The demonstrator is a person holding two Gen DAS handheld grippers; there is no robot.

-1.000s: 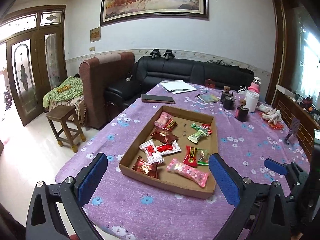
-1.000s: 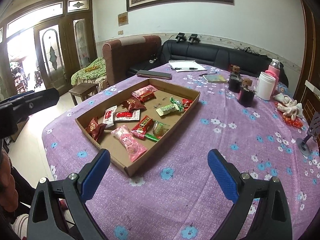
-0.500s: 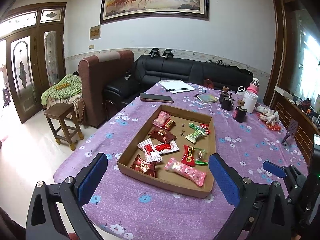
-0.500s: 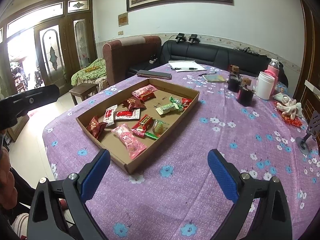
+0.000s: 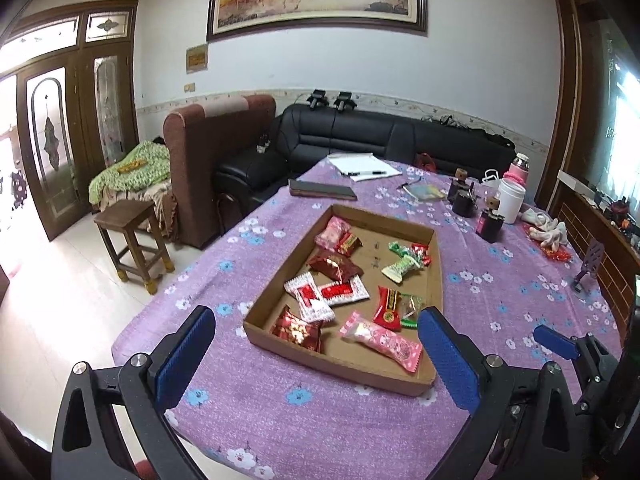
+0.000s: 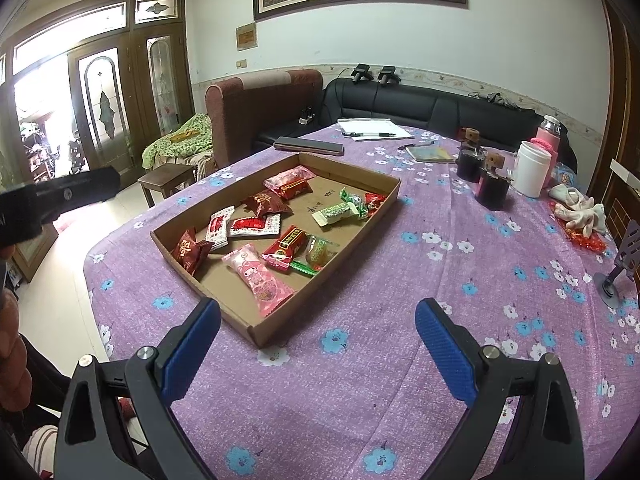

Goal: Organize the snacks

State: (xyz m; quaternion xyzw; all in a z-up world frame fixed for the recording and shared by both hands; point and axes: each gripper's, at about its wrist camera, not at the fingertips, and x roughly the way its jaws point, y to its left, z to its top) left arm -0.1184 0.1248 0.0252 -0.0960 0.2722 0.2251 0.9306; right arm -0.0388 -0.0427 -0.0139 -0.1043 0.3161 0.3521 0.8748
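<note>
Both grippers hover at the near edge of the table [image 6: 400, 380], w/ nothing btwn the pads. L gripper [image 5: 316, 344] is wide open, empty, aimed at the near end of the tray [image 5: 437, 276]. R gripper [image 6: 318, 336] is likewise wide open and empty, just off the tray's near corner.

All snacks in view lie inside the tray, none loose on the cloth. They sit mixed, not grouped by kind. That fits either a sort yet to come or a gather-into-tray job already done; can't tell which, so no specific move is called for. If a pick does follow, it needs a descent over one packet w/ pads across its short side.

Pink packet [image 6: 258, 278] is nearest: long axis runs diagonal, far-left to near-right in the R view, lying flat. Red bar [image 6: 287, 246] lies beside it, long axis running roughly w/ the tray's length. Two white-red packets [image 6: 240, 226] lie mid-tray, overlapping. Green candies [image 6: 344, 208] sit by the far right wall. Tray's own long axis runs away from the grippers, toward the sofa [image 5: 360, 136].
</note>
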